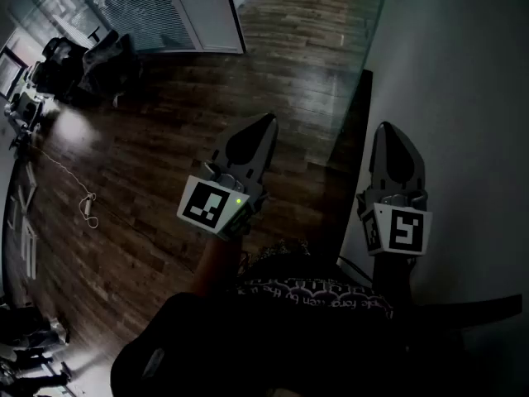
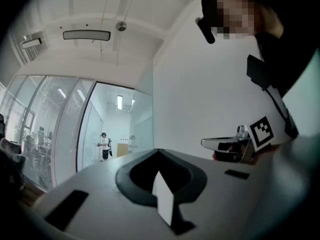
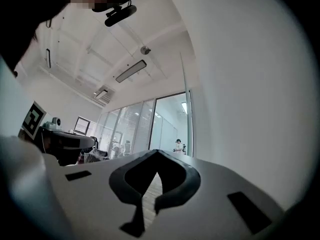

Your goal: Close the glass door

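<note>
The glass door [image 1: 364, 48] stands edge-on along the white wall [image 1: 463, 98], with its dark lower edge [image 1: 347, 139] just ahead of the two grippers. In the right gripper view its edge [image 3: 189, 119] runs up beside the wall. My left gripper [image 1: 269, 120] hangs over the wooden floor to the left of the door, its jaws together and empty [image 2: 159, 150]. My right gripper [image 1: 386, 127] is held close to the wall, to the right of the door's edge, also shut with nothing in it [image 3: 159, 151]. Neither touches the glass.
A dark wooden floor [image 1: 165, 155] spreads to the left, with a white cable [image 1: 87, 209] lying on it. Black bags and chairs [image 1: 83, 56] stand at the far left. Glass partitions with blinds [image 1: 140, 7] close the back. A person [image 2: 104, 145] stands far down the corridor.
</note>
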The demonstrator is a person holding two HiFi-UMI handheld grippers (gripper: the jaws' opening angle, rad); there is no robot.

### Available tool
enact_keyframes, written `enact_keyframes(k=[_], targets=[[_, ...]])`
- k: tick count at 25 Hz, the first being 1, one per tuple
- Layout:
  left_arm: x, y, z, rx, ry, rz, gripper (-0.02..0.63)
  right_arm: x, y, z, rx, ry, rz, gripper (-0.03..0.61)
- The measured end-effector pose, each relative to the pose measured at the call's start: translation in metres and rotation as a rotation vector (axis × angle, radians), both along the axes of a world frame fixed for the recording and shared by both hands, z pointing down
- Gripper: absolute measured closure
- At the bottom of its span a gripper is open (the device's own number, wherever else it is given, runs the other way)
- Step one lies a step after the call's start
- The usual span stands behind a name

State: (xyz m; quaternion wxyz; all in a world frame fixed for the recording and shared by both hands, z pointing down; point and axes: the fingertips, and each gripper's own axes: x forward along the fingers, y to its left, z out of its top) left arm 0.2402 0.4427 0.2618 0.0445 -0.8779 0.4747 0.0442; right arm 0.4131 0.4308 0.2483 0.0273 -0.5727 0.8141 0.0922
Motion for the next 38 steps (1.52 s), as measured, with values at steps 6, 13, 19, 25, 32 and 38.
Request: enact_keyframes(k=[6,13,19,25,32,38], targets=[[-0.008,0.006,-0.004,-0.001,-0.011,-0.005,0.612,-0.006,0.006,-0.004,0.004,-0.005,0.003,0.577],[-0.007,0.008,-0.001,-0.002,-0.007,-0.002,0.612,-0.004,0.008,-0.002,0.010,-0.005,0.000,0.577],[-0.008,0.010,-0.001,-0.003,0.005,-0.001,0.612,-0.008,0.004,0.008,-0.058,-0.024,-0.029,0.575],[-0.002,0.003,0.006,-0.014,0.014,0.012,0.612,-0.004,-0.005,0.015,-0.050,-0.023,-0.015,0.575],[0.012,0.004,0.013,-0.032,0.040,0.052,0.612,0.012,-0.015,0.010,-0.011,-0.031,0.031,0.575],[0.016,-0.003,0.019,-0.044,0.038,0.050,0.612,0.025,-0.019,0.017,-0.014,-0.050,0.054,0.575]])
